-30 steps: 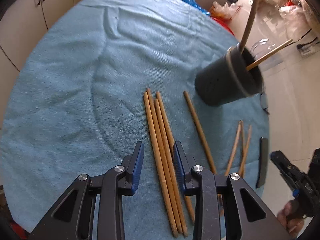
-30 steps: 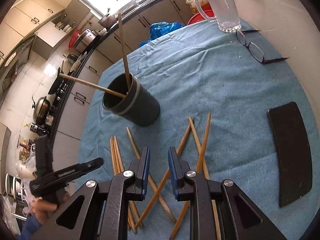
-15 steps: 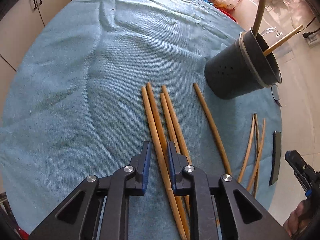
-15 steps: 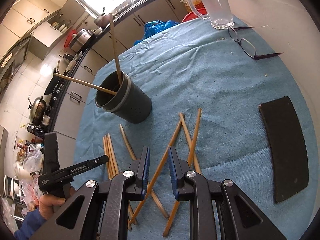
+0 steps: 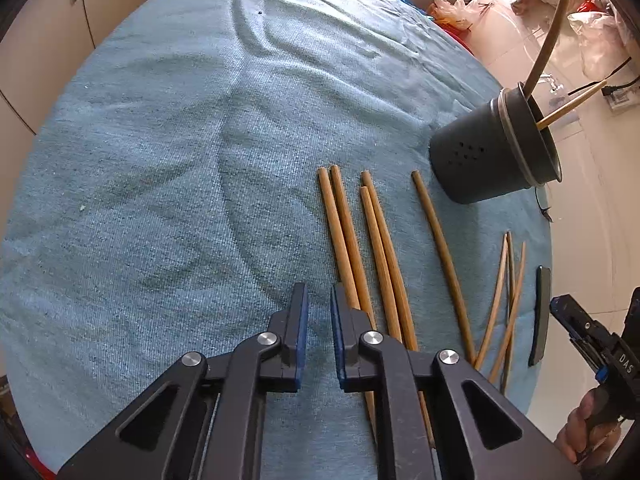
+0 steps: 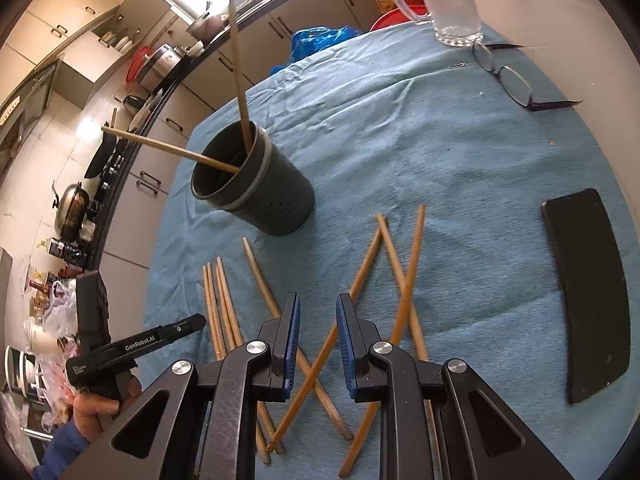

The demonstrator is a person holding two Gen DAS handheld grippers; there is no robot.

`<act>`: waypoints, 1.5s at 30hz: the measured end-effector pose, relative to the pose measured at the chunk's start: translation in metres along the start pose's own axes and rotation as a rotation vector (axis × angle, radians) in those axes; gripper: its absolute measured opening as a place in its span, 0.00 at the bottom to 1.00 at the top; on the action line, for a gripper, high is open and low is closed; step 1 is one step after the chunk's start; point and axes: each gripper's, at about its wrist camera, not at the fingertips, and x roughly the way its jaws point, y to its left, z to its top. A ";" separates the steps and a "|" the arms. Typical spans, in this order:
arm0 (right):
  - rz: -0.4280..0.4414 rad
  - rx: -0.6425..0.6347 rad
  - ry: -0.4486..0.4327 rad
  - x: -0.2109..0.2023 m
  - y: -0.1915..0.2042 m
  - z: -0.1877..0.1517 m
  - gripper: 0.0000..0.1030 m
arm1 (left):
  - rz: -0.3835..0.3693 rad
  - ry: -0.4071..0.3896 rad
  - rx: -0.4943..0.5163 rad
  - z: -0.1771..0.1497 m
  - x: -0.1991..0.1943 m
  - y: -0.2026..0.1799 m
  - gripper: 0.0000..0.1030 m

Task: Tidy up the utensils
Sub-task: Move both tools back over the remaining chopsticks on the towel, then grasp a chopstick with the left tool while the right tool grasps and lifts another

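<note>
Chopsticks (image 5: 348,248) lie beside the empty, narrowly parted left tongs (image 5: 317,296); right tongs (image 6: 318,304) gape empty.

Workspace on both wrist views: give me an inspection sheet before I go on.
Surface: blue cloth, wrinkled, covers the table.
Job's things: dark holder upright with two sticks in it; five chopsticks lie side by side near the left gripper; three more lie crossed near the right gripper.
Clutter: black flat case, glasses, glass mug.
Grippers: left gripper narrowly open, empty, beside the leftmost chopstick; right gripper open, empty, over the crossed set.
Cables: a plug and cord by the wall.
Surroundings: kitchen cabinets, cookware on the counter.
</note>
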 end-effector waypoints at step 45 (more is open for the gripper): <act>-0.160 -0.416 0.191 0.125 0.089 -0.006 0.19 | -0.116 0.047 -0.060 0.029 0.012 0.005 0.15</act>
